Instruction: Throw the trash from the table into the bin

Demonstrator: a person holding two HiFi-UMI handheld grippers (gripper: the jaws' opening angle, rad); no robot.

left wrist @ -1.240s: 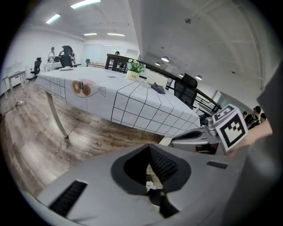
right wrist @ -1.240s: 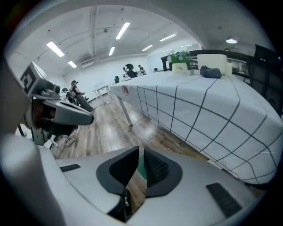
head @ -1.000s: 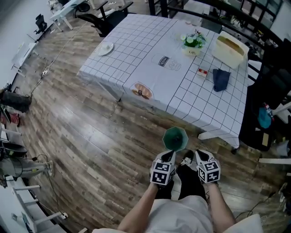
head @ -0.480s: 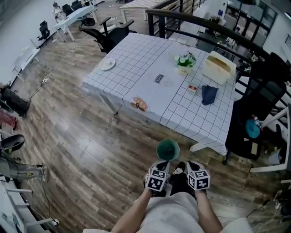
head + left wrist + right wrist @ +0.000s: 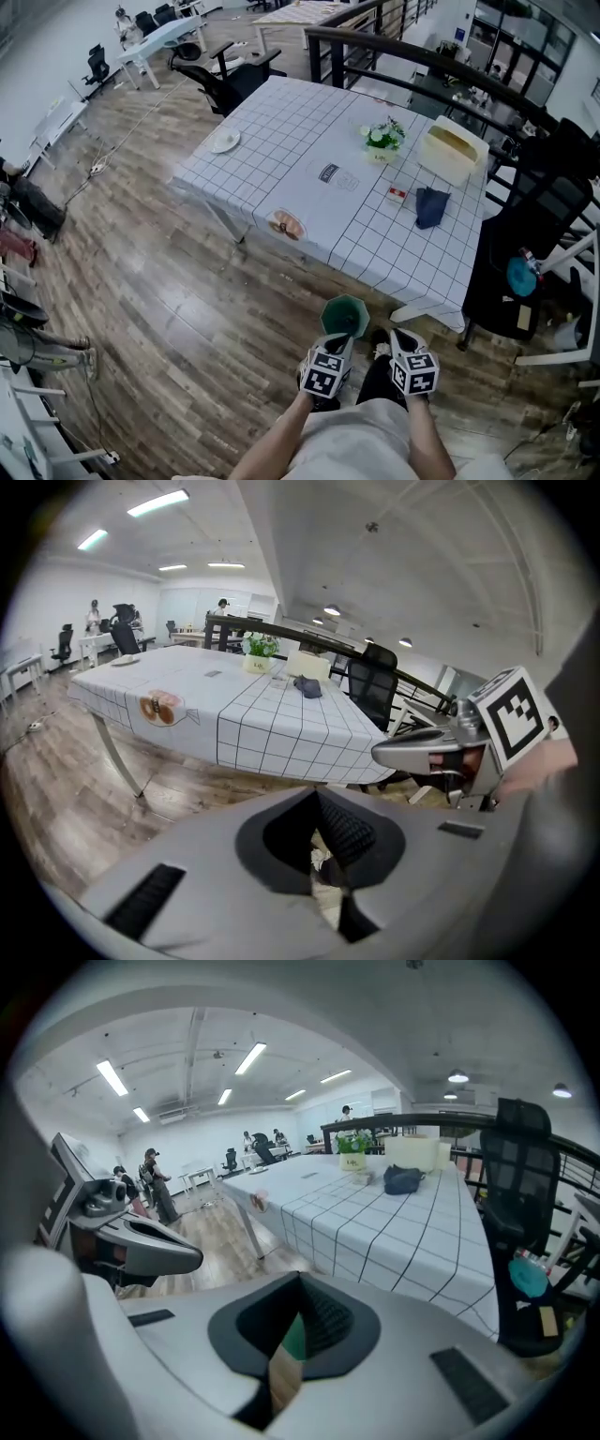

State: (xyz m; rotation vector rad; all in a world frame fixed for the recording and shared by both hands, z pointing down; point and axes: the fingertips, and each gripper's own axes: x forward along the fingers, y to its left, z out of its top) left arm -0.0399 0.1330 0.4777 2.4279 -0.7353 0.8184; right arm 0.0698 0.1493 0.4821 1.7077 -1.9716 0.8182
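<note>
Wood-plank floor (image 5: 169, 309) fills most of the head view, and on it stands a long bench (image 5: 281, 131) under a white cloth ruled with dark squares. A green open-topped plastic bin (image 5: 344, 317) stands on the floor near the bench's near edge, just ahead of both tools. The left tool (image 5: 317, 797) has its jaws closed together with nothing between them. The right tool (image 5: 298, 1283) is likewise closed and empty, held close beside the left one.

On the bench's far right end sits a cream rectangular box (image 5: 453, 150), with a small pot of white flowers (image 5: 382, 138) to its left. A crumpled dark blue cloth (image 5: 430, 206) lies nearer. A white round plate (image 5: 224, 142) sits well apart at the left end. A flat orange-and-brown scrap (image 5: 287, 224) lies at the near edge, and a small red-and-white packet (image 5: 397, 194) lies just beside the cloth.
</note>
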